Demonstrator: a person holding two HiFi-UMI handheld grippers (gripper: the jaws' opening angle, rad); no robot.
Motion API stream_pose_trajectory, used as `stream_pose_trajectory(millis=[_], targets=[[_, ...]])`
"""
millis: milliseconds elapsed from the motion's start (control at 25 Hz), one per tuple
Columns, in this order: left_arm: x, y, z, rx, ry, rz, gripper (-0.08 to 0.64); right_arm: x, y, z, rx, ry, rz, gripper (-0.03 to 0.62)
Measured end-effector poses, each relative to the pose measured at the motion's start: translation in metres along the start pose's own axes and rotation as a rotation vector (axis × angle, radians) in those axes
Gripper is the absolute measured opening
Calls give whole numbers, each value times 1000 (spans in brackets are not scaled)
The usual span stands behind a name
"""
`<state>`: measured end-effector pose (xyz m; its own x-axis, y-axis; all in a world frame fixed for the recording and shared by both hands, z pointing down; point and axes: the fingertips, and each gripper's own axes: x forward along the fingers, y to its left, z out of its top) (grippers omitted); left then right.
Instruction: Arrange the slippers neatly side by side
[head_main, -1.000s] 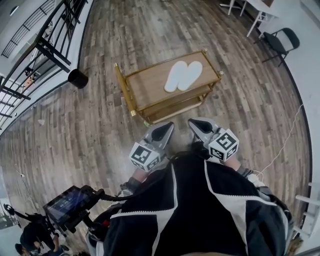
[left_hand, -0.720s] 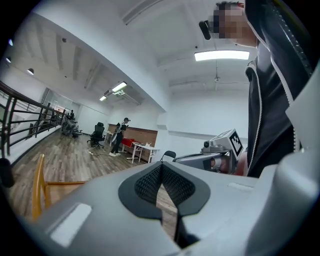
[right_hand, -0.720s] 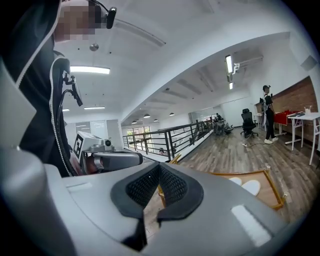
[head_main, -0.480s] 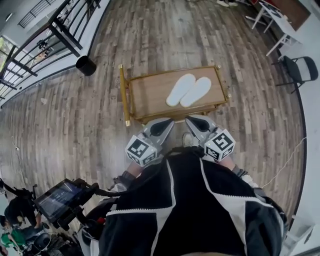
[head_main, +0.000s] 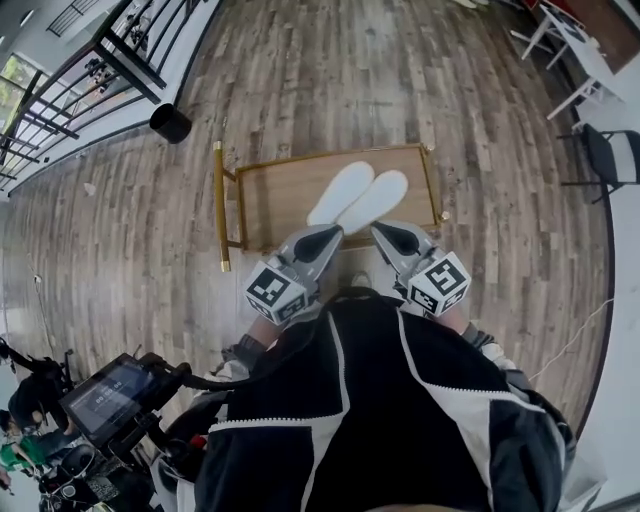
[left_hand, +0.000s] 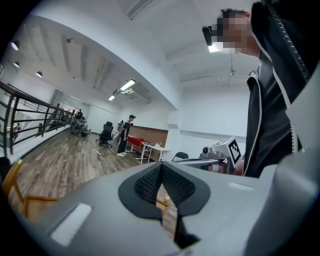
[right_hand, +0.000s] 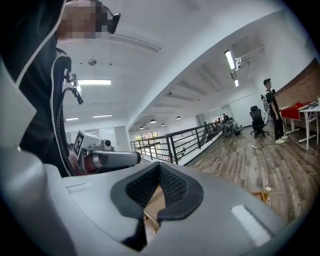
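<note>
Two white slippers, the left slipper (head_main: 340, 193) and the right slipper (head_main: 376, 200), lie close together on the top shelf of a gold-framed wooden cart (head_main: 270, 195), their near ends hidden behind my grippers. My left gripper (head_main: 322, 238) is held level at the cart's near edge, jaws shut and empty. My right gripper (head_main: 390, 237) sits beside it, also shut with nothing in it. In the left gripper view the left gripper (left_hand: 161, 184) has its pads pressed together. The right gripper view has the right gripper (right_hand: 159, 186) closed the same way, and neither view includes the slippers.
A black bin (head_main: 170, 123) stands on the wood floor left of the cart. A railing (head_main: 110, 55) runs along the upper left. White tables (head_main: 580, 50) and a black chair (head_main: 610, 160) are at the right. An exercise bike with a screen (head_main: 105, 400) is at my lower left.
The cart and slippers have come closer in the head view as I moved toward them. Both grippers now reach the cart's near edge and cover the slippers' near ends. Jaws stay shut.
</note>
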<state>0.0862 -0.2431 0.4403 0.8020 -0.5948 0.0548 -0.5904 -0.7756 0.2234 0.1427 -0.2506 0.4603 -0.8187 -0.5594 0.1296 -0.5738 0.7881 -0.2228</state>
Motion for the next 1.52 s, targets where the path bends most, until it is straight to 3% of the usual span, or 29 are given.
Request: stream_pose_trajectory(millis=[160, 480, 680, 840, 880, 920, 1240, 1360, 1520], targets=[[9, -3, 7, -6, -16, 3, 15, -1, -8, 0, -4, 23, 14, 5], [18, 20, 3, -17, 15, 78, 15, 1, -28, 9, -5, 39, 10, 5], [17, 36, -12, 20, 83, 146, 15, -10, -29, 11, 2, 36, -7, 5], [27, 65, -49, 32, 239, 205, 16, -21, -28, 9, 4, 47, -39, 5], [38, 78, -64, 24, 289, 212, 103, -21, -36, 7, 6, 51, -47, 5], [50, 92, -81, 20, 342, 215, 141, -20, -45, 5, 11, 55, -56, 5], [109, 160, -207, 32, 743, 205, 196, -44, -99, -10, 52, 72, -171, 5], [137, 179, -239, 65, 826, 217, 207, -61, -130, -20, 78, 82, -223, 5], [143, 196, -260, 92, 916, 245, 209, -77, -126, -20, 89, 92, -265, 5]])
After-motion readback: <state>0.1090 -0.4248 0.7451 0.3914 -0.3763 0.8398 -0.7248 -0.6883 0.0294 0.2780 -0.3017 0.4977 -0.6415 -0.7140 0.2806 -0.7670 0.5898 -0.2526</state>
